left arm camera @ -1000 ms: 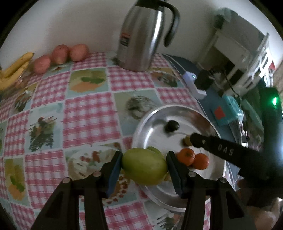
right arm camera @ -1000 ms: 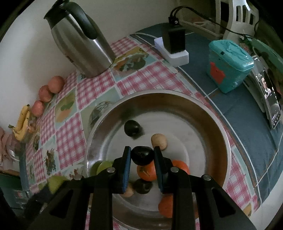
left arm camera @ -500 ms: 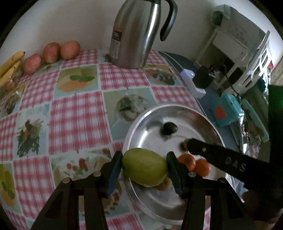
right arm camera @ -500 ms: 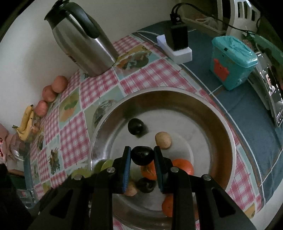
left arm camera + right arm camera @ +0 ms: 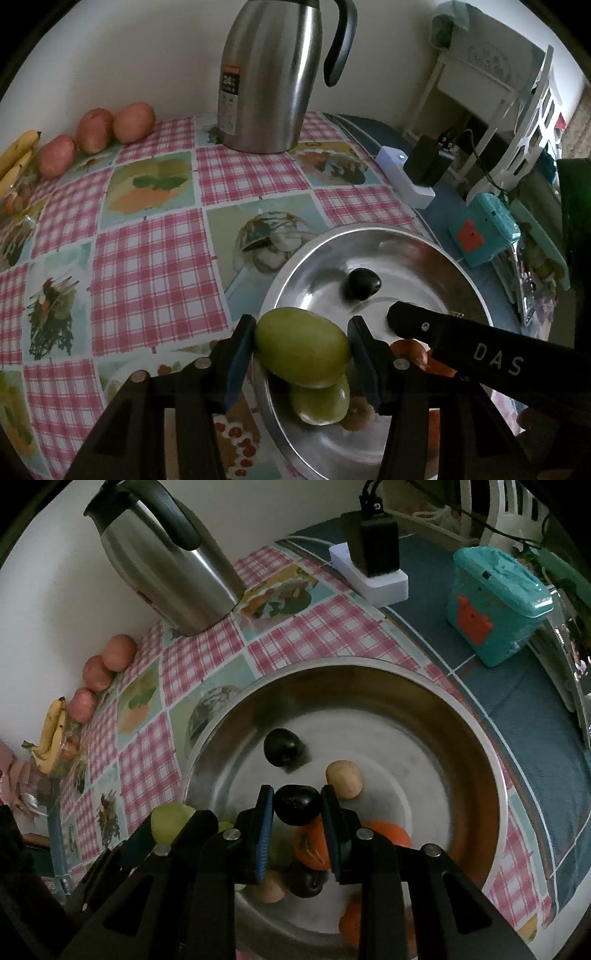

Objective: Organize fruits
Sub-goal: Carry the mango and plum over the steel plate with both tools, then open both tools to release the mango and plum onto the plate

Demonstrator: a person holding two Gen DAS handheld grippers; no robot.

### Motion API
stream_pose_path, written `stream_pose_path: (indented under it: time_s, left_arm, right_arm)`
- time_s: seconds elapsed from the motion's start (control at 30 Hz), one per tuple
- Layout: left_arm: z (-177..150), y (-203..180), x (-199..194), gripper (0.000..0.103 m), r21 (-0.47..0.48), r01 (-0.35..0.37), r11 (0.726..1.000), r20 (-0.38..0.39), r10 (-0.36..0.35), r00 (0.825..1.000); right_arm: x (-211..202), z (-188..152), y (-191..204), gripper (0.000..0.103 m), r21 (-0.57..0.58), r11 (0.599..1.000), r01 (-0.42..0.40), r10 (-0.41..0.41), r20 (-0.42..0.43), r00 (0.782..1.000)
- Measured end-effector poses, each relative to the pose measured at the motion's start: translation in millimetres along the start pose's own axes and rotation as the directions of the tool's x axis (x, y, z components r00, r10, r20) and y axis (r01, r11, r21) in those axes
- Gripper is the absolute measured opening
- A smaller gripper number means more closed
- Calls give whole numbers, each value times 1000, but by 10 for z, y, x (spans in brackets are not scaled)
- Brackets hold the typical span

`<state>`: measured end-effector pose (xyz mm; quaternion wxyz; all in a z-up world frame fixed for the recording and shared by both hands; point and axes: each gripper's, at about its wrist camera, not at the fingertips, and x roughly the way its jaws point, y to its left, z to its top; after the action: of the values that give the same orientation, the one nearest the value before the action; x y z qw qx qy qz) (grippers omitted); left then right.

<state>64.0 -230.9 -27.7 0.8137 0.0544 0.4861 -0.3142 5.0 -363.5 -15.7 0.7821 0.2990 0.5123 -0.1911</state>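
My left gripper is shut on a green mango and holds it above the left rim of the steel basin. A second green fruit lies in the basin below it. My right gripper is shut on a dark plum, held over the basin. In the basin lie another dark plum, a tan fruit, oranges and a further dark fruit. The right gripper's arm crosses the left wrist view.
A steel thermos jug stands at the back. Three reddish apples and bananas lie at the far left by the wall. A white charger block and a teal box sit right of the basin.
The left gripper has carried the green mango a little further over the basin's left rim. The right gripper keeps the plum over the basin, nearly still.
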Motion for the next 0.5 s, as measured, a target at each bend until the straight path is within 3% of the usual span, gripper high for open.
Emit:
stream_pose_path:
  time_s: [0.5]
  left_arm:
    - [10, -56, -40, 61, 27, 0, 1000, -1, 0, 1000]
  right_arm:
    - [11, -2, 8, 28, 4, 1000, -7, 7, -10, 1000]
